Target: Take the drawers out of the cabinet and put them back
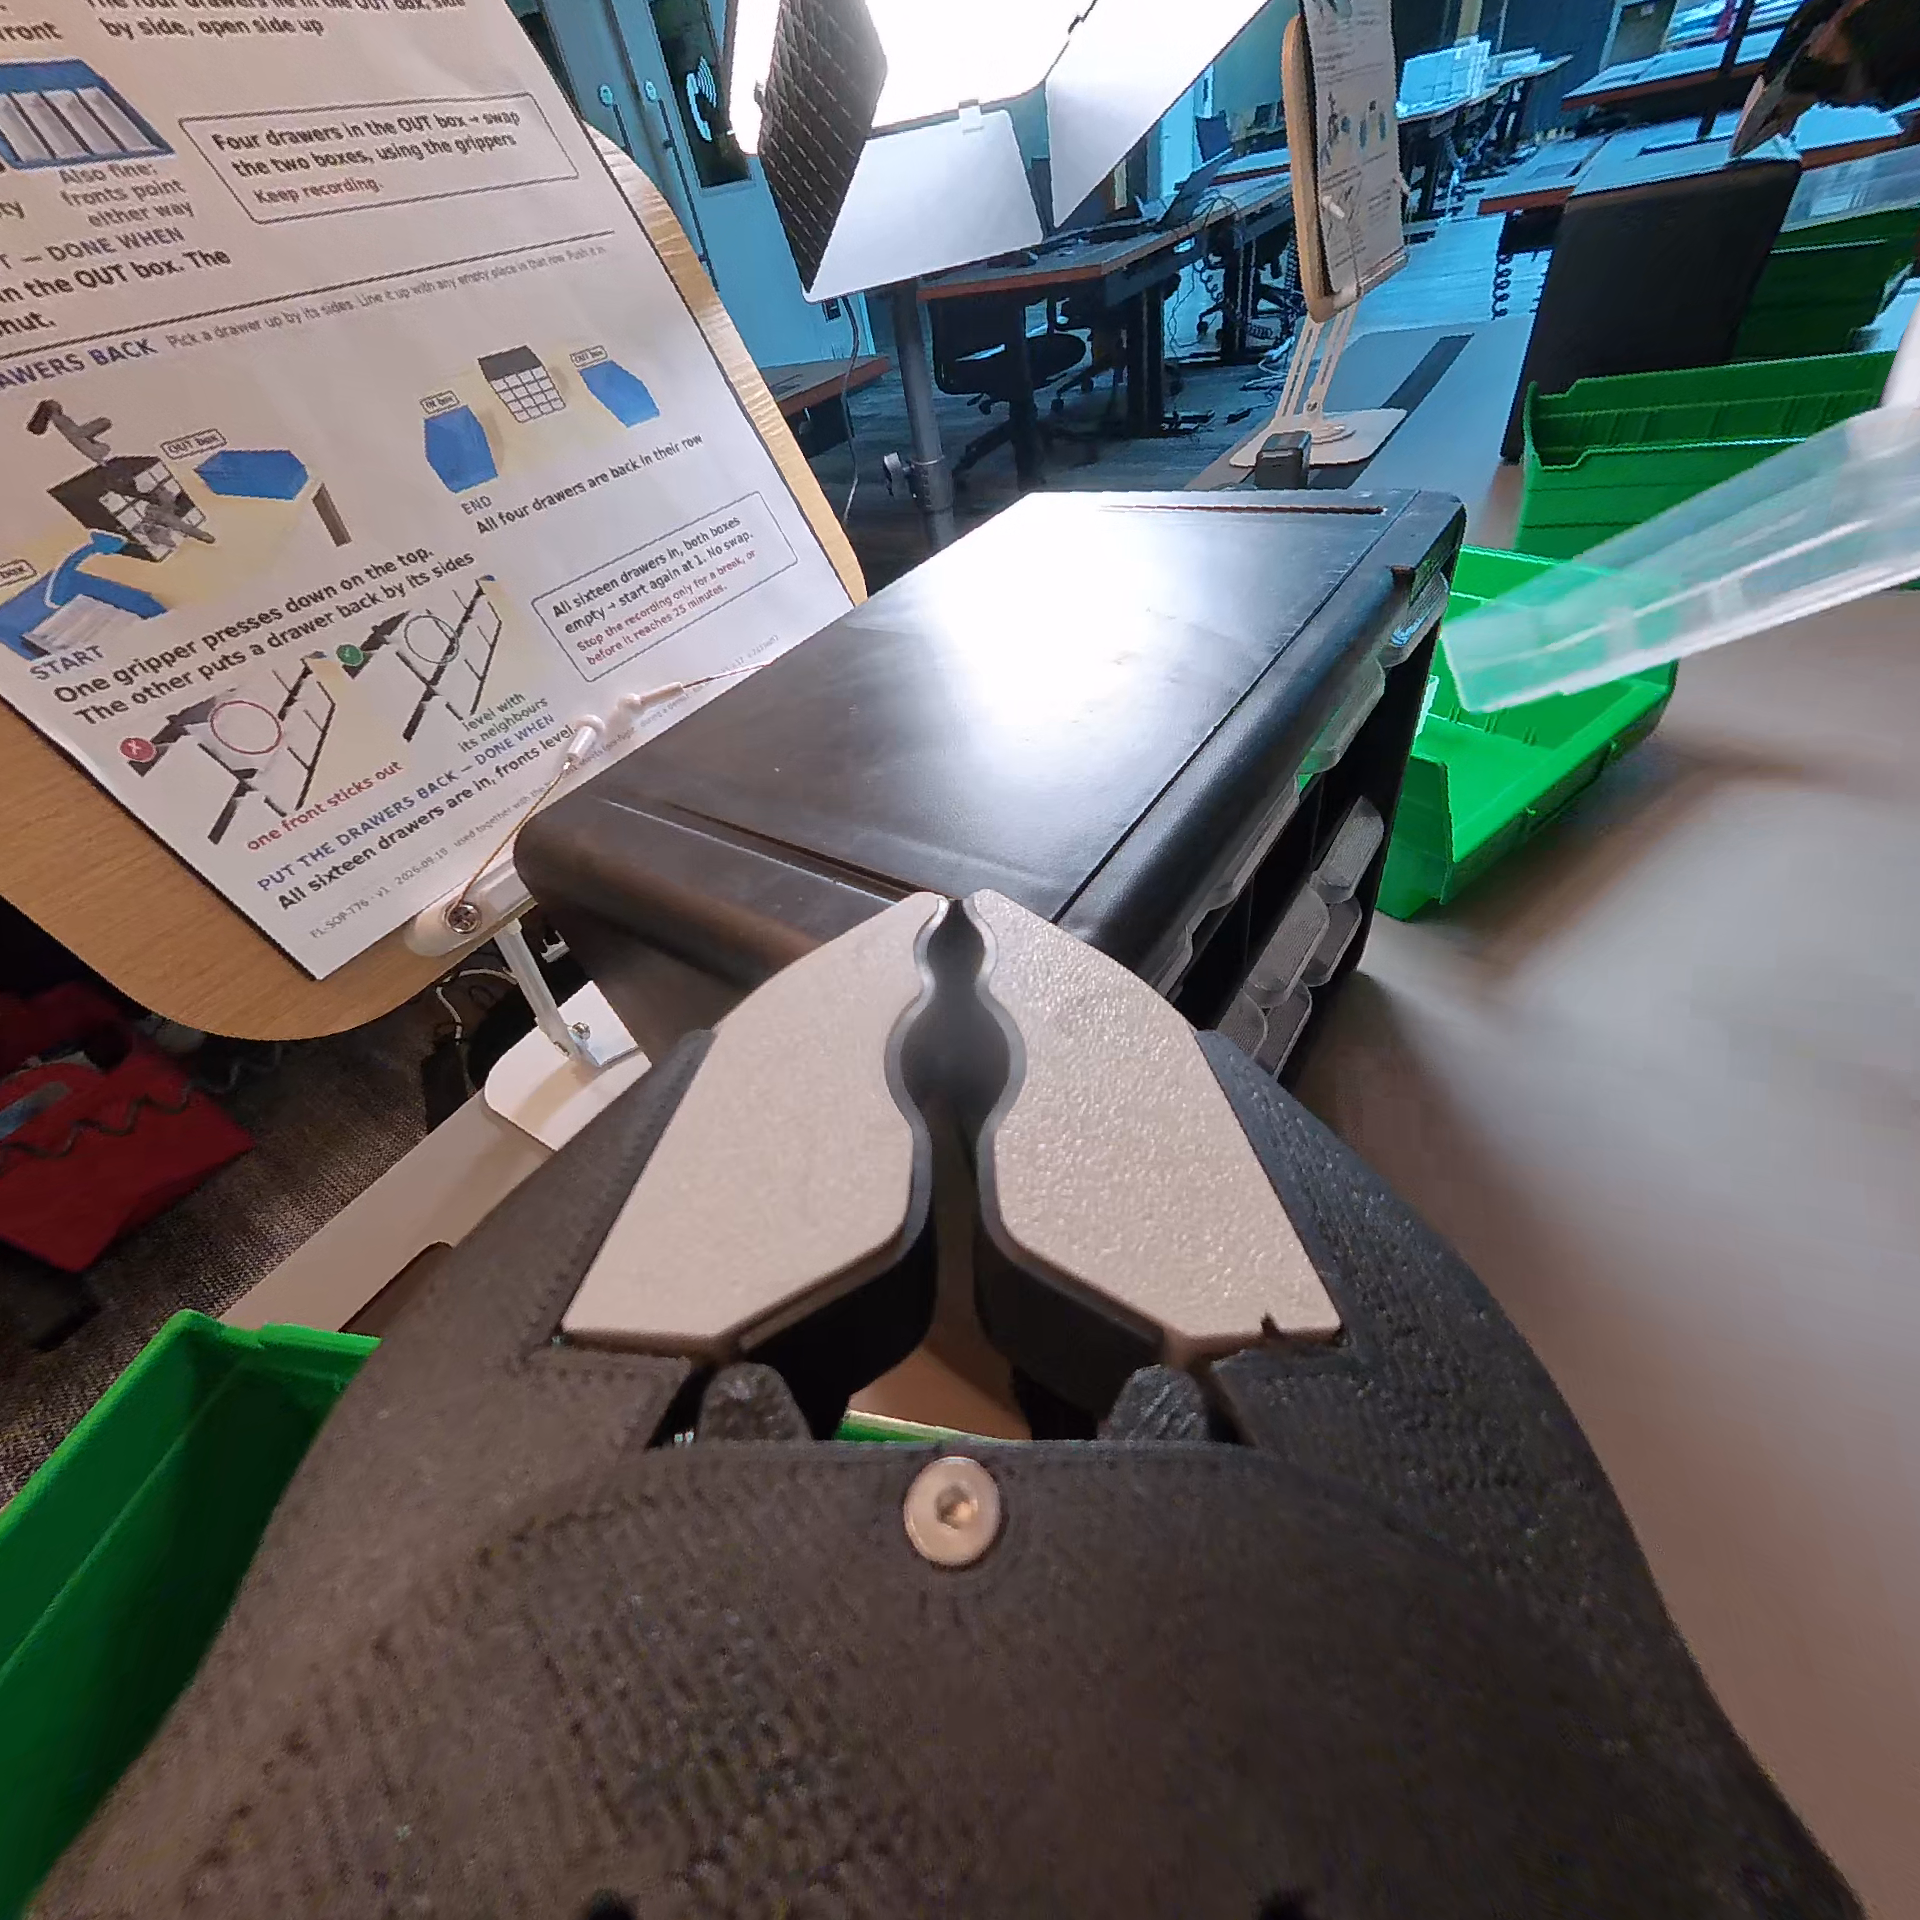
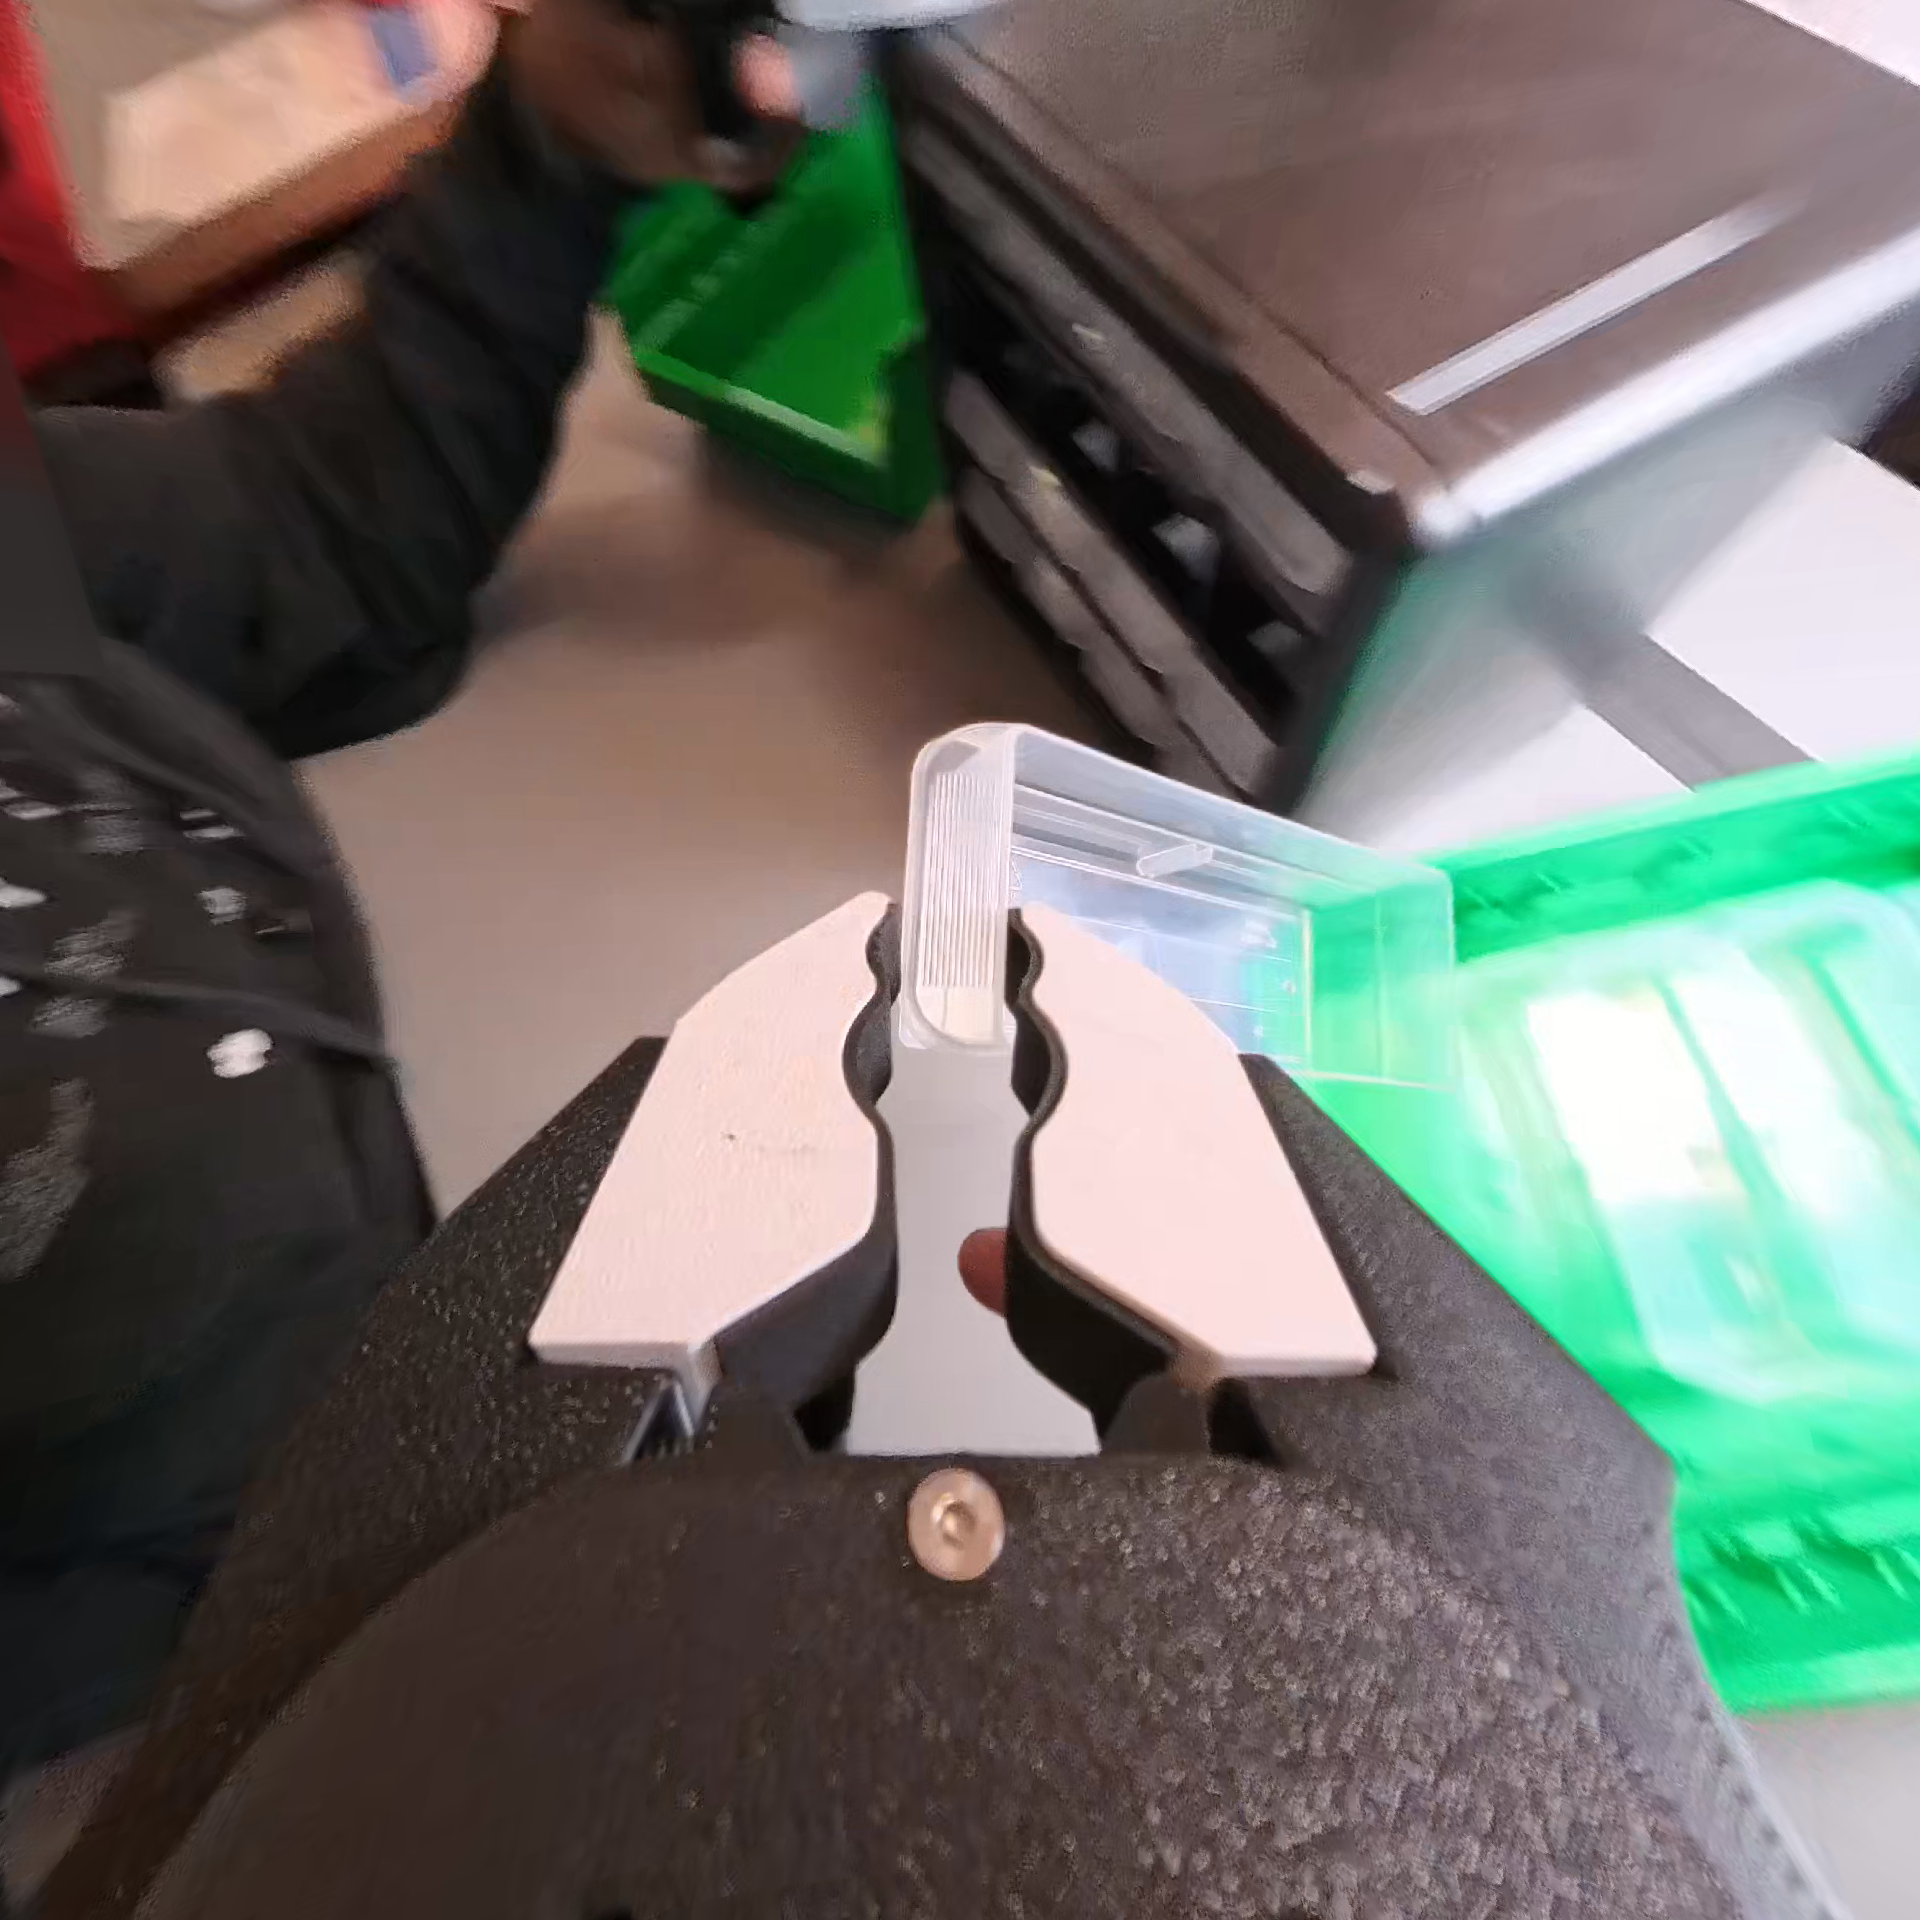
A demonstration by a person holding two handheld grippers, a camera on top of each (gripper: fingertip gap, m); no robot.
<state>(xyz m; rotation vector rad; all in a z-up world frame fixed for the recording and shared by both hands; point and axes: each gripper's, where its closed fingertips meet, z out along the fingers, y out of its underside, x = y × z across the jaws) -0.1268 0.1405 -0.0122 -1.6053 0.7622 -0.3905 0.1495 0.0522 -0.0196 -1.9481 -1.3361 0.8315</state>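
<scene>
So the right hand-held gripper is clamped on the front tab of a clear plastic drawer, holding it up in the air out of the cabinet. The drawer's body trails off to the right, over a green bin that already has other clear drawers lying in it, though that part is pretty blurry. In the left wrist view you can see the same drawer floating in from the right edge, above the bin that sits just beside the cabinet.

The left hand-held gripper has its fingers pinched together with nothing between them, tips resting right at the near top edge of the black cabinet. Can't say for sure if it's actually pressing on it or just over it.

The cabinet stands on the grey desk, and its front shows some drawers in their slots and some dark empty gaps. Another green bin is at the near left. A printed instruction sheet on a wooden board stands behind the cabinet on the left.
</scene>
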